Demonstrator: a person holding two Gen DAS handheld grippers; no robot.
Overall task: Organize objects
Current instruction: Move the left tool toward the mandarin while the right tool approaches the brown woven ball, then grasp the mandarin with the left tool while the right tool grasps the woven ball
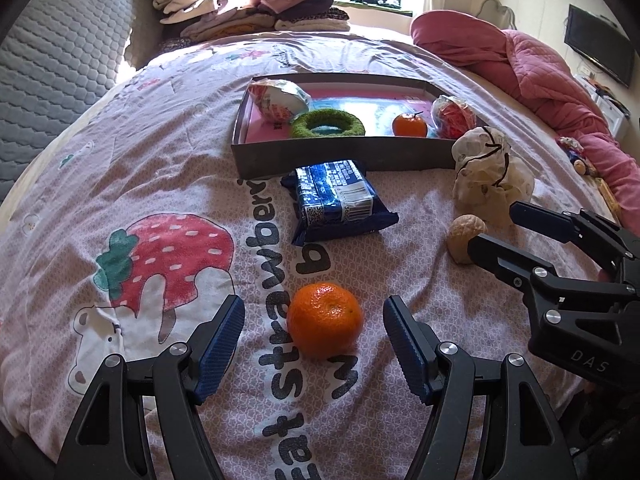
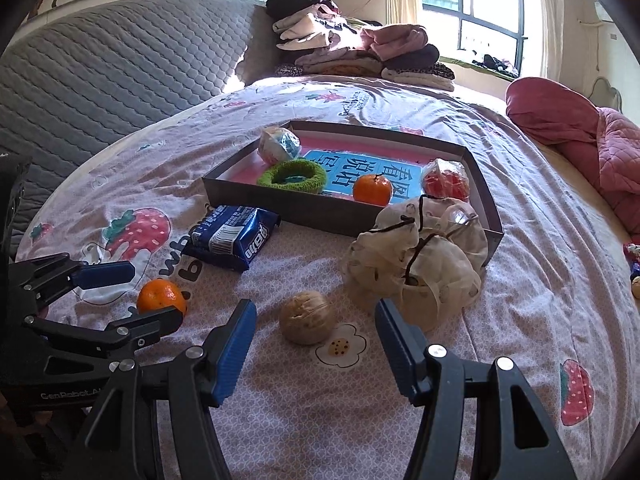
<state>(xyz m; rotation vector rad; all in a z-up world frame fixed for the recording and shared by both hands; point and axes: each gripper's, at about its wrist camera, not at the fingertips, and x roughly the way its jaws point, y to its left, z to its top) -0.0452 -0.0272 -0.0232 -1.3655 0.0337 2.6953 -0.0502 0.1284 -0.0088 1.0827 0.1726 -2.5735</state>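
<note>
An orange mandarin (image 1: 325,320) (image 2: 161,295) lies on the strawberry bedspread between the fingers of my left gripper (image 1: 314,320) (image 2: 150,292), which is open and not touching it. A walnut (image 2: 306,317) (image 1: 464,237) lies just ahead of my right gripper (image 2: 316,320) (image 1: 500,224), also open and clear of it. A blue snack pack (image 1: 338,200) (image 2: 232,236) rests against the front wall of a dark shallow box (image 1: 340,158) (image 2: 280,208). Inside the box are a second mandarin (image 1: 409,125) (image 2: 372,189), a green ring (image 1: 328,123) (image 2: 292,176) and two wrapped packets (image 1: 276,100) (image 1: 454,117). A beige drawstring pouch (image 1: 486,176) (image 2: 420,256) sits beside the box.
Folded clothes (image 1: 248,0) (image 2: 352,48) are stacked at the far end of the bed. A pink quilt (image 1: 520,64) (image 2: 580,140) is heaped on the right. A grey padded headboard (image 1: 52,72) (image 2: 100,68) runs along the left. Small items (image 2: 634,268) lie at the right bed edge.
</note>
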